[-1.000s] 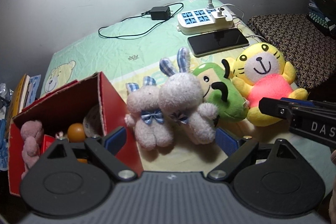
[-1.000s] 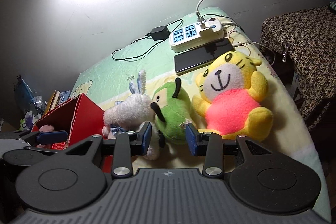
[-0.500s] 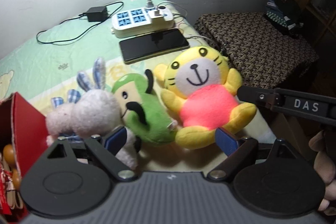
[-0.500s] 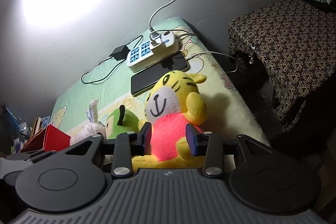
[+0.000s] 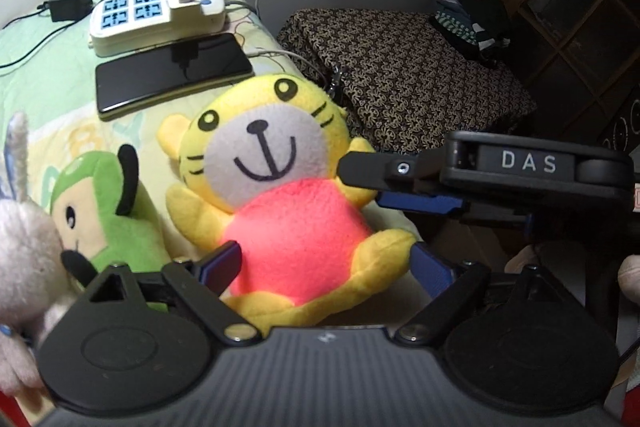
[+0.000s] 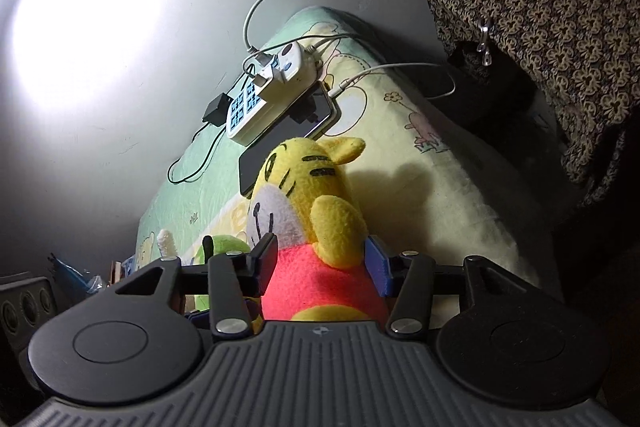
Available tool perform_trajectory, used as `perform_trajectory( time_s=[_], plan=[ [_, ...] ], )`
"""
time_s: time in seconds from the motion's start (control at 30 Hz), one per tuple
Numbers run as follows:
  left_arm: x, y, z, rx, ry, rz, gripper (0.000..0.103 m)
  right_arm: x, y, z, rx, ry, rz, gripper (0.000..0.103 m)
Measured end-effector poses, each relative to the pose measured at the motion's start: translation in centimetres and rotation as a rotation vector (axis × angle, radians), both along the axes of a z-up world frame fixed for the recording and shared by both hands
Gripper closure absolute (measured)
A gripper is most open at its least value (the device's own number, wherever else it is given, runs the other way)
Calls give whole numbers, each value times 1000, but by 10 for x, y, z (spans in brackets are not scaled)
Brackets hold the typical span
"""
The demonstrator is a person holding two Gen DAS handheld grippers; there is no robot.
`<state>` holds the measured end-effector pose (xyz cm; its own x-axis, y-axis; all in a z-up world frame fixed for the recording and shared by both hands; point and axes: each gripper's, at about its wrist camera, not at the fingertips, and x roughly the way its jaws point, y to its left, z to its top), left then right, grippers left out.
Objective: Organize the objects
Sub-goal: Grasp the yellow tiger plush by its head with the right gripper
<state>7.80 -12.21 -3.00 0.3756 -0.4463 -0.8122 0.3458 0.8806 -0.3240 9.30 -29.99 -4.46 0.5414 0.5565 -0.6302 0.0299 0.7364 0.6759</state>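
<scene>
Tiger plush [image 6: 320,227] now sits between the open fingers of the right gripper [image 6: 320,261], which has swung over from the green plush [image 5: 108,203]. The left gripper [image 5: 326,265] (also open) frames the tiger's belly on the bed [image 6: 440,195]; likely the next pick.

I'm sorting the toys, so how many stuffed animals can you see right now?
3. The yellow tiger sits in the middle, the green plush is beside it on the left, and the pale bunny is at the far left edge. Others may be out of frame.
</scene>
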Motion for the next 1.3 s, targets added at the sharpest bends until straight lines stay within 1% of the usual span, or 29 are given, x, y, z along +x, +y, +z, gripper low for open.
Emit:
perform_trajectory(
  time_s=[0.1,0.13,0.17,0.27,0.4,0.47,0.57,0.63,0.67,0.73,0.83,1.0,1.17,1.3],
  plan=[
    [7,-3,-7,-1,-1,-15,8,8,1,-6,5,1,5,45],
    [8,-3,-9,-9,0,-22,8,11,1,-8,6,3,11,44],
    [10,-2,-10,-17,2,-26,4,15,0,-11,6,7,17,44],
    [14,3,-13,-41,11,-36,3,24,0,-20,9,26,27,43],
    [20,10,-19,-65,30,-25,0,31,3,-30,53,41,44,41],
    [21,12,-20,-75,25,-24,0,33,6,-33,73,41,57,41],
    [22,9,-20,-59,13,-33,0,36,7,-39,113,58,60,40],
    [21,6,-20,-54,10,-31,0,37,5,-44,167,77,61,49],
    [20,6,-20,-52,9,-30,1,37,5,-45,188,83,61,51],
    [19,4,-20,-51,11,-31,2,36,4,-43,198,79,66,57],
    [17,3,-16,-49,6,-33,3,32,3,-38,199,71,74,60],
    [5,2,-6,-69,-1,-53,7,20,2,-25,169,42,82,61],
    [-14,-4,11,-71,-42,-88,7,0,-3,-8,141,3,81,61],
    [-32,-5,24,-92,-62,-106,8,-21,-6,7,129,-26,64,61]
  ],
)
